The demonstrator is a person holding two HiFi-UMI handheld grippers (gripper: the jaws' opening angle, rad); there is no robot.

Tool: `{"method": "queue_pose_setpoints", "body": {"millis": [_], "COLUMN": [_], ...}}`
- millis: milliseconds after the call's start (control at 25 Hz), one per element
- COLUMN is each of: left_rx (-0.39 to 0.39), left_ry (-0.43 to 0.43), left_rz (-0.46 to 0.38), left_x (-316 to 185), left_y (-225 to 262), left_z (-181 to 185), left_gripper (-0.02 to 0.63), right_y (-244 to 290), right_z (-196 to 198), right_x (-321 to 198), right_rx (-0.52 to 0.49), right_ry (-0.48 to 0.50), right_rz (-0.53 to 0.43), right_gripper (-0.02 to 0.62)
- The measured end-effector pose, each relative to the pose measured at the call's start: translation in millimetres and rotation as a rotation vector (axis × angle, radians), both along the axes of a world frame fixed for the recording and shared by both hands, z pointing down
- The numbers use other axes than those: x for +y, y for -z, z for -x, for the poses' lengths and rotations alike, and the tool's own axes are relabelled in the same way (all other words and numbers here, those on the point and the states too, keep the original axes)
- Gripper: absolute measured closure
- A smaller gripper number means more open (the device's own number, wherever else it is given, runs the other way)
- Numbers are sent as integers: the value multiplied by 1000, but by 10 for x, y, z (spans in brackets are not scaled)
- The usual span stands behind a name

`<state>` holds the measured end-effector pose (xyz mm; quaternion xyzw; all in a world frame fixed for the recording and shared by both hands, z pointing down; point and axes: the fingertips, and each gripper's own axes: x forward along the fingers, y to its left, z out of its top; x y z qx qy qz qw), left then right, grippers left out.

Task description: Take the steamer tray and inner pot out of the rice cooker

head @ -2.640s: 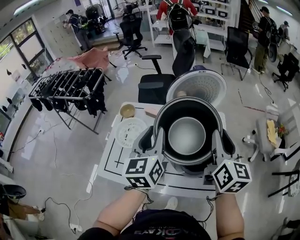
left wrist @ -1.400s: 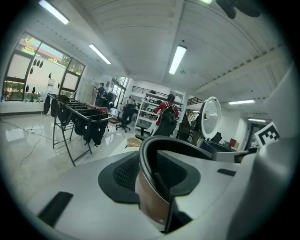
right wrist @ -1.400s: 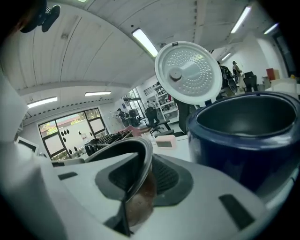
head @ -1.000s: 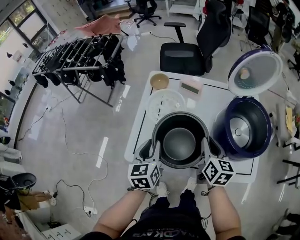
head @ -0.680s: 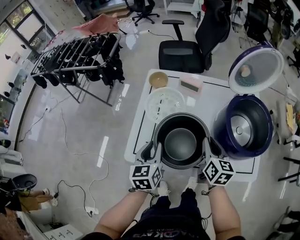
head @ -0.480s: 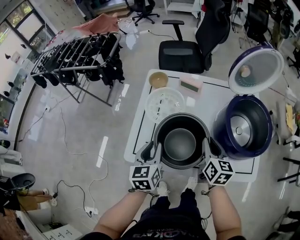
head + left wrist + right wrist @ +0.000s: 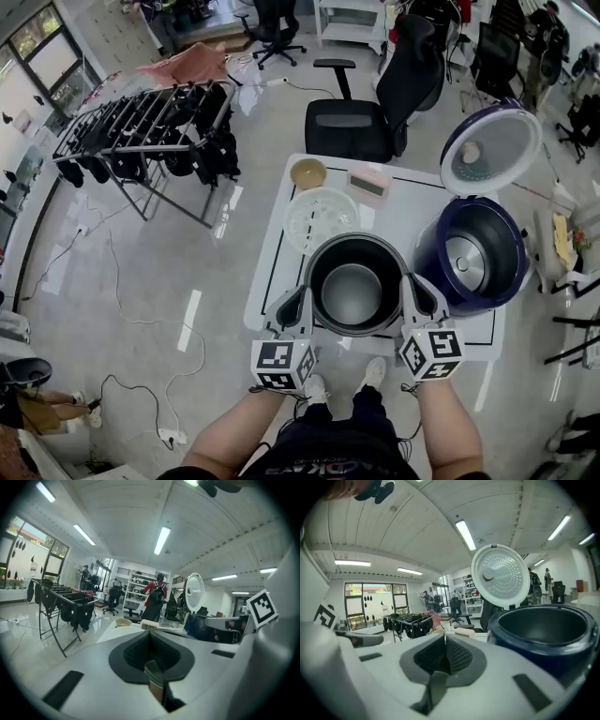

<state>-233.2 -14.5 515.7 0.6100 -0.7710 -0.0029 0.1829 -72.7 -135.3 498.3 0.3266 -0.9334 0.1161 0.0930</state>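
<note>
Head view: inner pot point(image 7: 353, 292) sits on the white table point(image 7: 281, 262), out of the rice cooker point(image 7: 466, 261), and it's dead centre btwn the two claws. The left gripper point(image 7: 300, 298) is just off its left flank, the right gripper point(image 7: 417, 289) just off its right flank. So from the L one the pot lies inboard, to its right. From the R one it's inboard too, to its left. Round thing, no long axis to line up, and neither hand is nearer, it's even. Can't tell from up here whether the tips touch the rim.

Left gripper view: pads point(image 7: 136, 653) pressed together, seam closed, no pot rim pinched. Jaws are together on nothing.

Right gripper view: pads point(image 7: 459, 656) closing, just a hairline slit at the seam, nothing in it either. The cooker's dark-blue body looms ahead-right of that claw, lid point(image 7: 500, 576) standing up behind it.

Steamer tray point(image 7: 321, 218): on the table as well, ahead of the left gripper, just past the pot's far-left edge, further from the R one.

My read: both items are out, job looks done bar the retreat. What matters next is that sandwich, w/ the pot hard inboard of both claws. Any drift inward would prob. nudge it, so straight back toward the person looks the safe way out. Cooker sits just beside the pot on the R side, so less room there.
</note>
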Motion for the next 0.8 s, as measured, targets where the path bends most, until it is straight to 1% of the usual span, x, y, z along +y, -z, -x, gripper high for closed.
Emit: {"method": "queue_pose_setpoints", "body": {"millis": [40, 160, 320, 440, 560, 720, 800], "left_rx": [-7, -24, -26, -33, -36, -66, -67], "left_ry": [-17, -81, -173, -238, -299, -381, -393], "left_rz": [-17, -67, -123, -122, -145, -185, -198], "left_x": [12, 62, 65, 68, 98, 150, 190], "left_y": [83, 338, 656, 828, 1004, 1250, 1329], "left_z": [-18, -123, -369, -627, -920, -1389, -1638], "left_gripper": [603, 603, 603, 603, 603, 603, 603], "right_y": [96, 375, 769, 1032, 1252, 1420, 1454], "right_z": [2, -54, -216, -423, -674, -1034, -1246], "right_x": [47, 191, 399, 581, 718, 818, 874], "right_rx": [-22, -81, -127, -121, -113, -106, -100], "right_ry": [2, -6, -20, -32, -37, -34, -22], "right_rz": [-1, -13, -68, -116, -157, -174, -177], "right_gripper": [594, 594, 594, 594, 594, 594, 594]}}
